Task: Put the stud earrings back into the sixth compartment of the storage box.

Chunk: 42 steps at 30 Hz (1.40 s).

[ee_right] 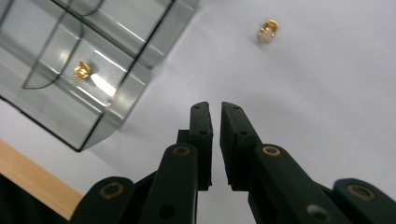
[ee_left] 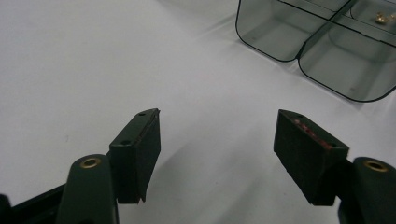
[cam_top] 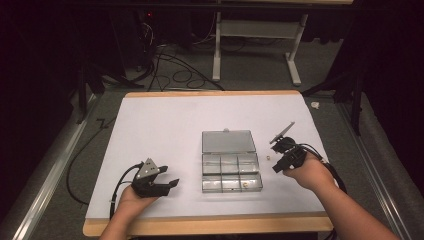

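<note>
1. My left gripper (cam_top: pixel 167 184) rests low over the white table sheet (cam_top: pixel 165 130) near the front edge, to the left of the clear compartment box (cam_top: pixel 231 172). In the left gripper view its jaws stand wide apart with nothing but bare sheet between them: released.
2. My right gripper (cam_top: pixel 279 165) hangs just to the right of the box, held in the right hand (cam_top: pixel 310 172). In the right gripper view its two jaws are nearly together, a thin slit left between the pads, and nothing sits in that slit: clenched on nothing.
3. The box lies open at the middle of the table, its lid (cam_top: pixel 228 141) laid flat behind the six compartments.
4. One small gold part (ee_right: pixel 82 70) lies inside a compartment of the box at the front right corner as seen from above.
5. A second small gold part (ee_right: pixel 268 31) lies loose on the sheet, outside the box, just beside its right wall and ahead of the right gripper's jaw tips, not touching them.
</note>
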Available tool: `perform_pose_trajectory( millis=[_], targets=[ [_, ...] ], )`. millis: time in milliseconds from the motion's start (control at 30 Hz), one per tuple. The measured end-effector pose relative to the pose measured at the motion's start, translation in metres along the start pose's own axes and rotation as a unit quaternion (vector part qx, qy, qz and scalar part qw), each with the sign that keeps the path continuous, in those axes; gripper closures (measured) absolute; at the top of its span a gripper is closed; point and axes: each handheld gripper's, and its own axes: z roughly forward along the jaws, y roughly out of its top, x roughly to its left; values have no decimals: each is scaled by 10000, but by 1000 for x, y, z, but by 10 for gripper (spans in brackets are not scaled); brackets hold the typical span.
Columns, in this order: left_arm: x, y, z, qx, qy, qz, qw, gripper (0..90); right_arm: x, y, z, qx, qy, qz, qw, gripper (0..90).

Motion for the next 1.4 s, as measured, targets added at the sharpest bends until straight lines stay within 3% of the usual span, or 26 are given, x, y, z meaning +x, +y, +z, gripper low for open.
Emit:
perform_pose_trajectory(
  millis=[333,767,1400],
  targets=[
    [0,0,0,1,-5,-2,10000,324,-4,1,11,92,-4,26,10000,847],
    [1,0,0,1,-47,-13,10000,323,-18,21,26,104,-67,201,9997,842],
    [1,0,0,0,-55,-32,10000,323,-28,43,30,125,-108,212,9996,832]
  ],
)
